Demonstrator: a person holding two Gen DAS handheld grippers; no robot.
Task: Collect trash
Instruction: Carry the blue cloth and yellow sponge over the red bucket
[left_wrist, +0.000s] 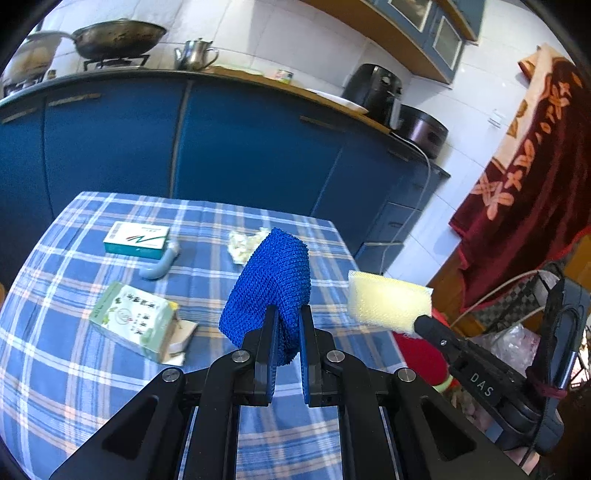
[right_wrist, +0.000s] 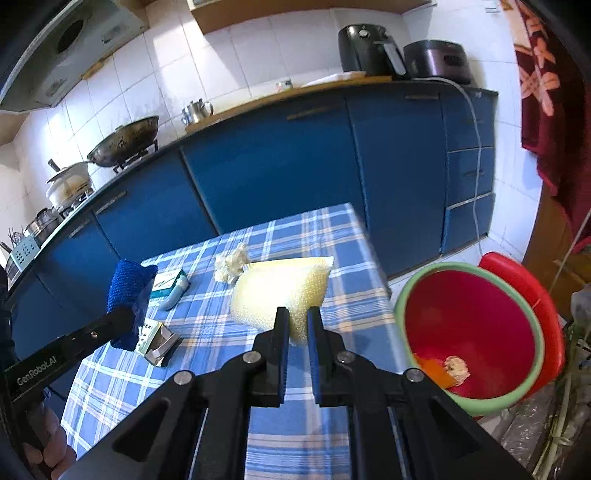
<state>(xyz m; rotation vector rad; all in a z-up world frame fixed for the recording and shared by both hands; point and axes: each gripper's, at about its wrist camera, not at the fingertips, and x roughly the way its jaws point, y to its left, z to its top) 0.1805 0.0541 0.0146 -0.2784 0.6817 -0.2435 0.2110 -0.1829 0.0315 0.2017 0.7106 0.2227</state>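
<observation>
- The right claw (right_wrist: 298, 319) was clamped on a pale yellow, bumpy rectangular sponge (right_wrist: 282, 291), which stuck out ahead of the fingers with its long axis running toward the upper right of the right wrist frame.
- The red plastic bin with a green rim (right_wrist: 400, 295) stood on the floor at the lower right of that frame, past the tabletop's right edge; the sponge was up over the tabletop, left of the bin's mouth, so the coming move likely called for a swing to the right and down.
- The right claw was the nearer one to the bin; a crumpled scrap (right_wrist: 456, 366) already lay at its bottom.
- The left claw (left_wrist: 288, 319) was closed tight on a blue knitted scrubbing cloth (left_wrist: 271, 280), bunched and standing up out of the fingers, at the middle of the left wrist frame.
- Still on the blue-and-white checked tabletop (left_wrist: 295, 435): a crumpled white paper wad (left_wrist: 243, 243), a white-and-green flat carton (left_wrist: 136, 239), a pale blue tube (left_wrist: 160, 264) just beside it, and an opened green-printed box (left_wrist: 135, 319).
- Behind stood blue kitchen cabinets (left_wrist: 258, 147), with a dark wok (left_wrist: 118, 37) and a steel kettle (left_wrist: 195, 54) at the upper left of the frame.
</observation>
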